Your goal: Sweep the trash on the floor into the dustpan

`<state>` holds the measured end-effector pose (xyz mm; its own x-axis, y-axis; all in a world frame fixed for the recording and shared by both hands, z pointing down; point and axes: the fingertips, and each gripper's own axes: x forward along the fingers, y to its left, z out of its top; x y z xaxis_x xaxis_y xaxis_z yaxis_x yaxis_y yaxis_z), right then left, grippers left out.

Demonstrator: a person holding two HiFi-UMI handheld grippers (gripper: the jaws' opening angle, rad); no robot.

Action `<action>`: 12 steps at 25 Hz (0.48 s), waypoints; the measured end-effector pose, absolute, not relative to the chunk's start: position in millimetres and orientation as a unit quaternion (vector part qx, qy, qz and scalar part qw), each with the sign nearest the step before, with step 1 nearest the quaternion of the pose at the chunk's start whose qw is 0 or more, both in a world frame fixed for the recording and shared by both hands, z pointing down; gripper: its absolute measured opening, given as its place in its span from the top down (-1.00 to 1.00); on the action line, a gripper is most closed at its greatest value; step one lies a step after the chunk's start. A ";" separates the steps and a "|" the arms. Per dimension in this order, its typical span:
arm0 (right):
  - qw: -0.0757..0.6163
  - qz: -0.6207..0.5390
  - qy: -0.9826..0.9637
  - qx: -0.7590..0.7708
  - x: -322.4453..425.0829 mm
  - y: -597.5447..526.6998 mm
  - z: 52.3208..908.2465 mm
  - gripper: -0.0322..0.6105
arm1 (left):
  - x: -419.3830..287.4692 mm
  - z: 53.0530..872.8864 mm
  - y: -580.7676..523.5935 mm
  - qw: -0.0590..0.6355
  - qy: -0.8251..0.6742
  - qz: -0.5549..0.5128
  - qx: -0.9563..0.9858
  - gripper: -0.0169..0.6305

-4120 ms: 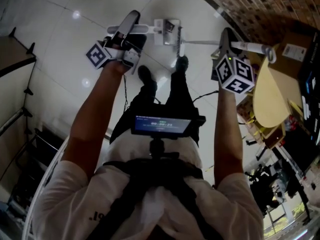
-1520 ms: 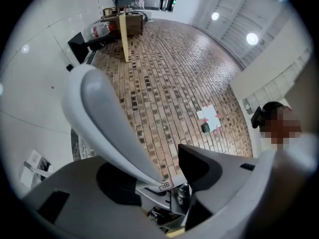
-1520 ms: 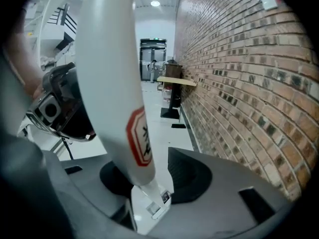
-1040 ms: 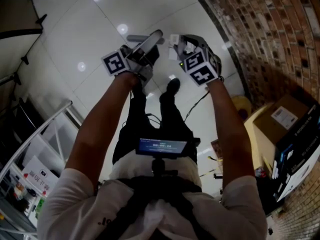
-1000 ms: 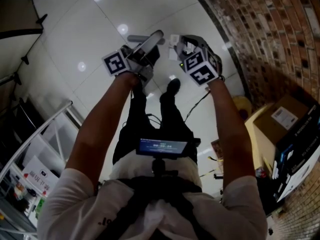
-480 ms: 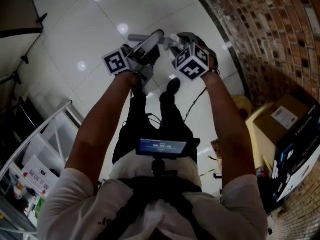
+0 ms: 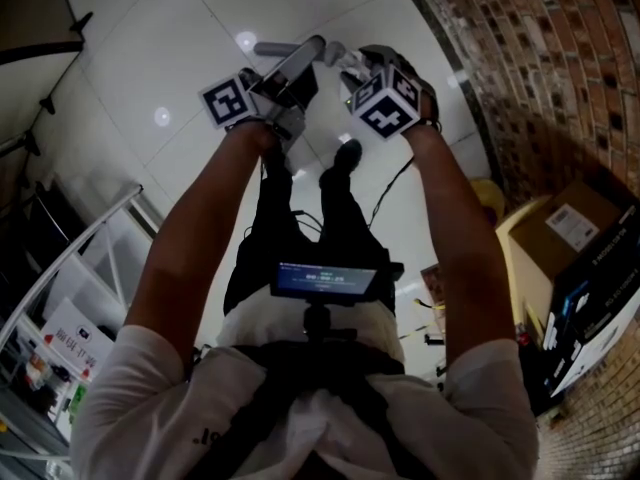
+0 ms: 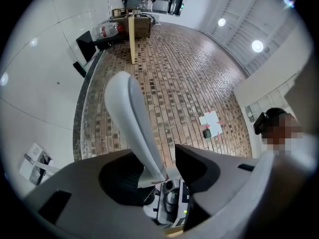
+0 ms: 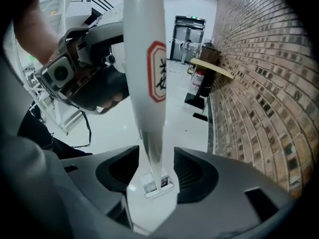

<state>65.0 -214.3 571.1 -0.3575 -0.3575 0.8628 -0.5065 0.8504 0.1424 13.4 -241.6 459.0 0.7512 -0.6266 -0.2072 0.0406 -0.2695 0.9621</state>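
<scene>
Now: right gripper (image 9: 156, 152) jaws opening, white handle (image 9: 144, 44) standing loose between them. Left gripper (image 8: 154, 156) jaws clamped on grey handle (image 8: 130, 103). No view shows trash or dustpan tray. Risk: the unsupported white handle could topple to the floor (image 7: 170, 48).

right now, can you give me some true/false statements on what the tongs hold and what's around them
1. The left tongs grip a grey handle. True.
2. Nothing is between the right tongs. False: a white handle with a red label stands between them while they are opening.
3. A brick wall runs along the right of the head view. True.
4. The cardboard box sits at the left of the head view. False: it sits at the right.
</scene>
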 end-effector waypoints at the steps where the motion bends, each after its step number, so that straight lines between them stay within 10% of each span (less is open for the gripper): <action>1: 0.500 0.076 -0.821 0.264 64.9 -213.8 570.7 0.17 | 12.7 460.0 -241.0 0.572 -0.200 -0.290 0.741 0.37; 12: 0.497 0.086 -0.817 0.279 71.7 -210.8 570.2 0.12 | 5.8 460.8 -240.0 0.568 -0.211 -0.283 0.743 0.35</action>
